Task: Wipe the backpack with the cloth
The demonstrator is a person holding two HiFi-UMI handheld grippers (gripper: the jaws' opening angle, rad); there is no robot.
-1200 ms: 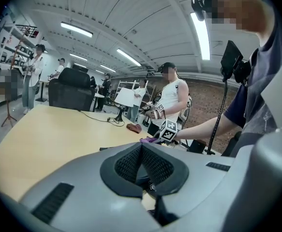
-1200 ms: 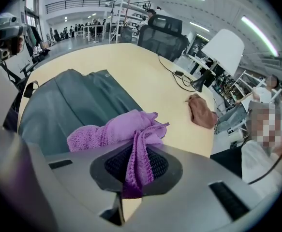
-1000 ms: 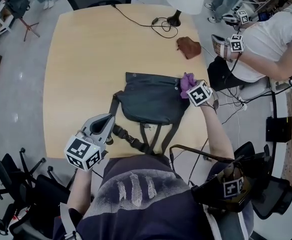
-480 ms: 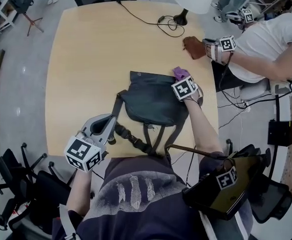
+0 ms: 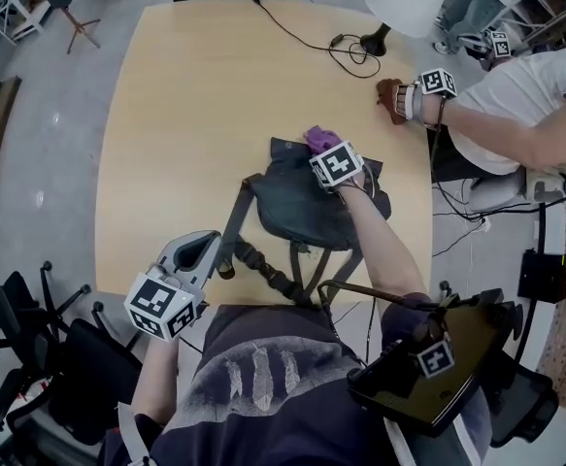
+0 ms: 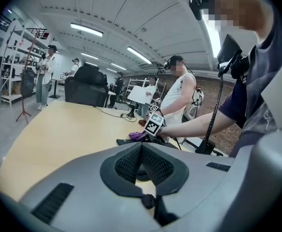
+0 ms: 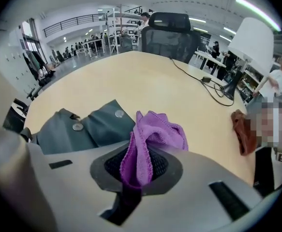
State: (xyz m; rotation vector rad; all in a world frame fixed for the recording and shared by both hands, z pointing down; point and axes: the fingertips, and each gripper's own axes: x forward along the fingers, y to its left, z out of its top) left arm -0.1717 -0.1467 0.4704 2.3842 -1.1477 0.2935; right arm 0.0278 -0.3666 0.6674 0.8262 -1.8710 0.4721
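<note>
Right gripper [image 7: 138, 170] has its jaws clamped on the purple cloth [image 7: 153, 134], up at the far edge of the dark grey backpack [image 5: 297, 207]. The bag lies flat on the wooden table [image 5: 185, 105], straps toward the person. Cloth looks like it's touching the bag, hard to say though. Left gripper [image 6: 141, 158] is closed with nothing in it, by the table's near edge beside the straps.

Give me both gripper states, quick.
Left gripper: closed, empty.
Right gripper: closed on the purple cloth.
</note>
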